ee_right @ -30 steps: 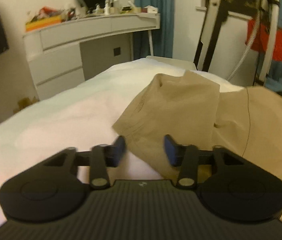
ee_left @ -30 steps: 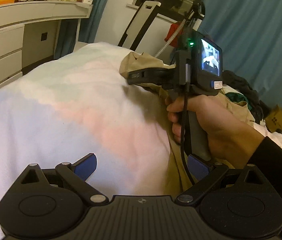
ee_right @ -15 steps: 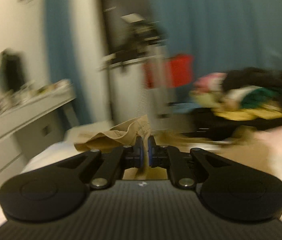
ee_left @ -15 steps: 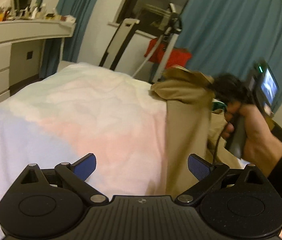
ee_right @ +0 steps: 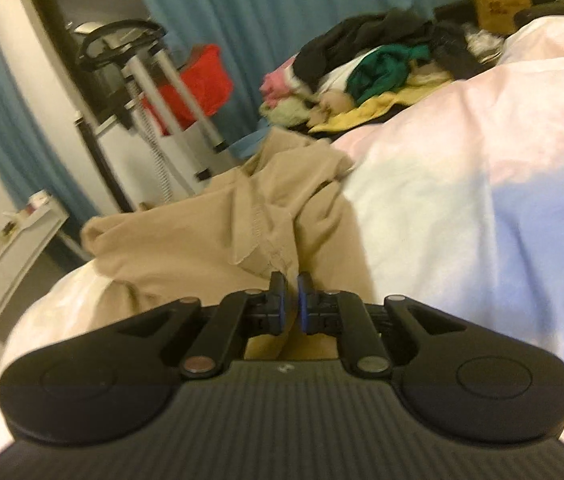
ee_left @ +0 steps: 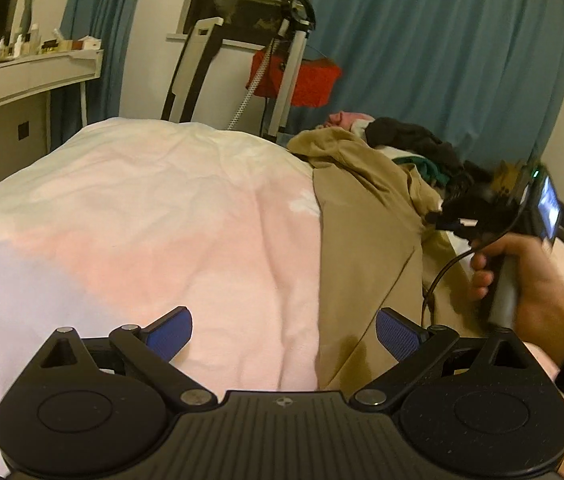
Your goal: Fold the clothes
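Observation:
A tan garment (ee_left: 366, 216) lies on the bed's pale pink and white cover (ee_left: 170, 216), folded over on itself toward the right. My left gripper (ee_left: 284, 330) is open and empty, low over the cover beside the garment's near left edge. My right gripper (ee_right: 289, 286) is shut on a fold of the tan garment (ee_right: 218, 236) and holds it low over the bed. It also shows in the left wrist view (ee_left: 448, 220), blurred, at the garment's right side.
A pile of mixed clothes (ee_right: 374, 68) lies at the bed's far end. A garment steamer with a red cloth (ee_left: 294, 76) stands past the bed by the blue curtains. A white dresser (ee_left: 14, 92) stands on the left.
My right gripper shut on the garment's far corner, lifted it and carried it rightward across the garment, folding it over. My left gripper stayed open.

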A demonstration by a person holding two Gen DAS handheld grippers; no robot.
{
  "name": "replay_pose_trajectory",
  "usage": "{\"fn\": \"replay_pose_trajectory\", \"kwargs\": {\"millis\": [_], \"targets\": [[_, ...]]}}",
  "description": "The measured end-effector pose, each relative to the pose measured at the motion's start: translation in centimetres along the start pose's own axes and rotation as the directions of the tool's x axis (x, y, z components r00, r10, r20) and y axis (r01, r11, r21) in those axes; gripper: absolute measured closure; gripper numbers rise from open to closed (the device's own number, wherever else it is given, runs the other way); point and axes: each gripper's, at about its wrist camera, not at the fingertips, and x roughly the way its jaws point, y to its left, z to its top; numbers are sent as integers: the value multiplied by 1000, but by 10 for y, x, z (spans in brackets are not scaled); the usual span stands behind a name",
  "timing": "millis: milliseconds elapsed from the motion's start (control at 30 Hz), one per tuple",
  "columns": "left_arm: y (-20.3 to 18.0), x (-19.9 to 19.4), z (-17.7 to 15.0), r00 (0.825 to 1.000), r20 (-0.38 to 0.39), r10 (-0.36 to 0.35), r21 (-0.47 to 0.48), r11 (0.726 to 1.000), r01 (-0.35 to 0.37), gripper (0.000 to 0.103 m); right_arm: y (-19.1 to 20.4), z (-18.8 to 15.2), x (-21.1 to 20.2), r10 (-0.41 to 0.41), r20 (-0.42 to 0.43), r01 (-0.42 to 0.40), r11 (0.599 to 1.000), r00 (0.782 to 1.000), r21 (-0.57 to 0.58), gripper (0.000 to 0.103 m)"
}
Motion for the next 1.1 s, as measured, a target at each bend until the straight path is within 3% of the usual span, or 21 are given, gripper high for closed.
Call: {"fn": "replay_pose_trajectory", "kwargs": {"millis": [33, 100, 133, 433, 733, 967, 1100], "targets": [[-1, 2, 1, 1000, -2, 0, 10, 1000, 0, 4, 4, 2, -8, 11, -5, -11, 1000, 1000, -6, 62], [-3, 4, 2, 1000, -3, -8, 25, 1000, 8, 4, 11, 3, -32, 35, 10, -35, 999, 999, -26, 39], [-4, 3, 3, 1000, -1, -13, 31, 999, 13, 4, 14, 2, -48, 50, 21, -49, 998, 999, -35, 37], [-11, -21, 6, 999, 25, -22, 60, 998, 20, 4, 36, -26, -197, 62, 53, -56, 992, 997, -110, 37], [-27, -73, 2, 996, 70, -51, 127, 991, 42, 3, 43, -101, -329, 74, 92, -58, 984, 993, -170, 37], [-35, -72, -1, 996, -75, -43, 181, 982, 56, 3, 22, -129, -349, 72, 61, -61, 984, 996, -169, 37], [-15, -66, 14, 976, -206, -64, 135, 987, 93, 3, 10, -128, -348, 87, 45, -80, 989, 995, -125, 37]]}}
